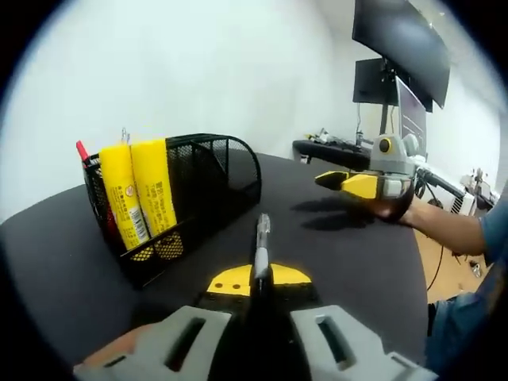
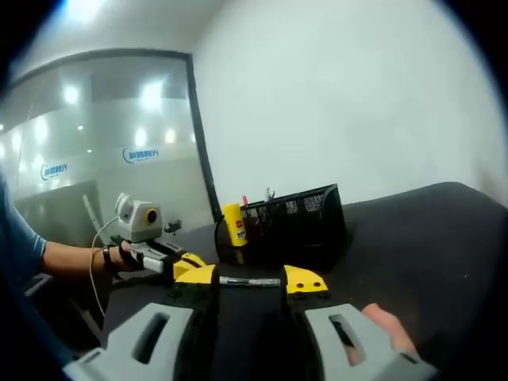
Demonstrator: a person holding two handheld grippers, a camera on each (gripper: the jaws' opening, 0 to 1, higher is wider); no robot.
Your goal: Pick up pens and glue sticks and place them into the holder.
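Pen (image 1: 261, 248): we judge it light, stiff and slick; best taken mid-barrel. It runs up from frame centre, clamped near one end.
Left gripper (image 1: 259, 279): clenched on the pen, yellow tips pinching the barrel.
Right gripper (image 2: 250, 280): its jaws stand apart; whether the pen lying across its tips is gripped, we cannot tell.
Holder (image 1: 208, 186): black mesh on the counter (image 1: 349, 262), left of centre.
Glue sticks (image 1: 141, 194): two upright inside the holder.

On the worktop (image 1: 357, 254) stands the holder (image 1: 208, 186), with 2 glue sticks (image 1: 139, 194) upright in its end compartment. At 6 o'clock of the left gripper view, the left claw (image 1: 259, 279) grips a pen (image 1: 260, 246); the right claw (image 1: 343, 181) hovers at 3 o'clock.
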